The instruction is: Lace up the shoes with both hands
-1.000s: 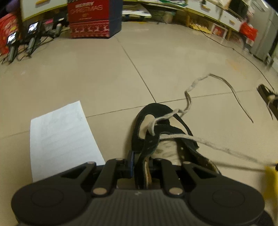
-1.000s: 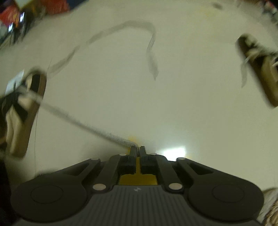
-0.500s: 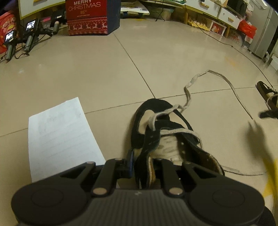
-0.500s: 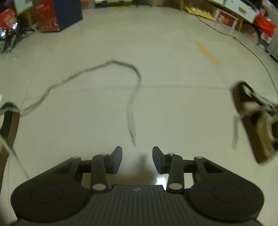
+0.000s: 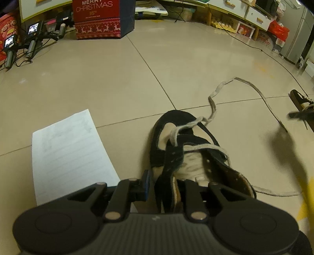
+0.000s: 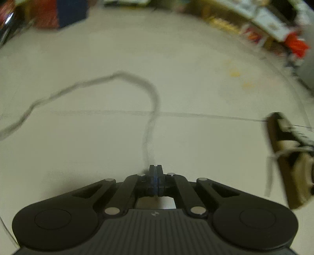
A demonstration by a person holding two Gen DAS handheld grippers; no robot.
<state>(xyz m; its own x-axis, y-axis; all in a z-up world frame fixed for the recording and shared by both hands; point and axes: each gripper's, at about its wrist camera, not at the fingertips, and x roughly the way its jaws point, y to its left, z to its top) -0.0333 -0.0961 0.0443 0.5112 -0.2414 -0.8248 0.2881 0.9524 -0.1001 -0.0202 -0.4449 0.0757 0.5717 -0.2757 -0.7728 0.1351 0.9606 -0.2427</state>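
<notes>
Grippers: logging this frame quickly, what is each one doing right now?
Left gripper: closed on the black shoe's collar, jaws opening slightly.
Right gripper: shut at the shoelace end; whether it pinches the lace cannot be told.

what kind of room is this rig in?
Probably a lived-in home room used for recording: tiled floor, a Merry Christmas box by low cabinets, and handheld camera rigs lying on the floor.

The left tongs [image 5: 166, 188] grip the black shoe's [image 5: 184, 145] collar, jaws easing apart. Its grey lace [image 5: 245, 86] trails across the tiled floor [image 5: 117, 82]. A lined sheet of paper [image 5: 66, 153] lies just beside the shoe.
</notes>
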